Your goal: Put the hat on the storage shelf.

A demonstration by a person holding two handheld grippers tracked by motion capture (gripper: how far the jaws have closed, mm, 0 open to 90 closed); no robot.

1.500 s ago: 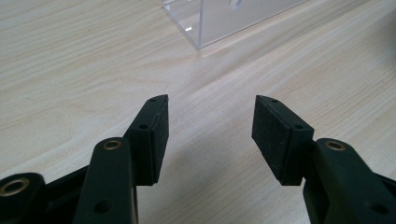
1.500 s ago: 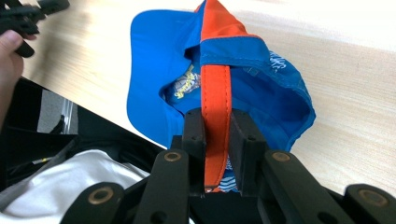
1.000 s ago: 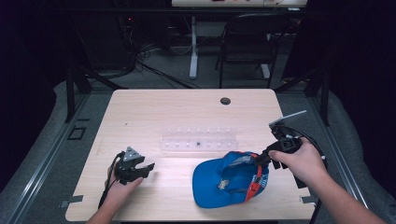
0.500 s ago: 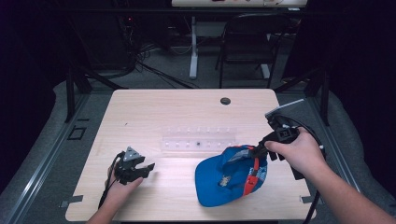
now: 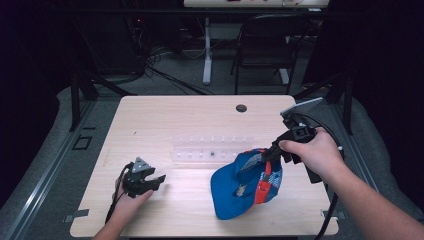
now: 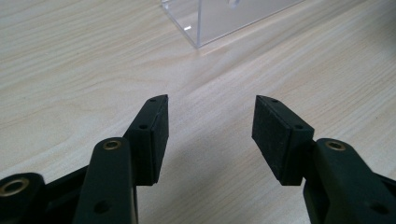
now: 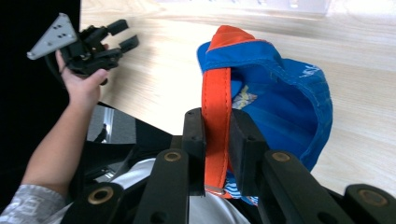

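A blue cap (image 5: 240,182) is being held at the near right of the table (image 5: 165,115), part of it apparently resting on the wood and its back edge being raised. The right gripper (image 7: 216,140) is being kept clamped on the cap's orange strap (image 7: 215,100), the pads pressed to either side of the band. The left gripper (image 6: 208,128) is being held with its jaws wide apart and nothing between them, low over the near left of the table.

Handling, as judged: the cap is being taken as light and soft, the cloth sagging under its own weight; the strap is being treated as a thin, flat hold, likely to slide through the pads if tugged sideways. A second hold on the stiffer brim is being considered safer.

Poorly seen: the clear plastic tray (image 5: 212,150) behind the cap is being cut off in the left gripper view; the cap's brim and front are being hidden by folds.
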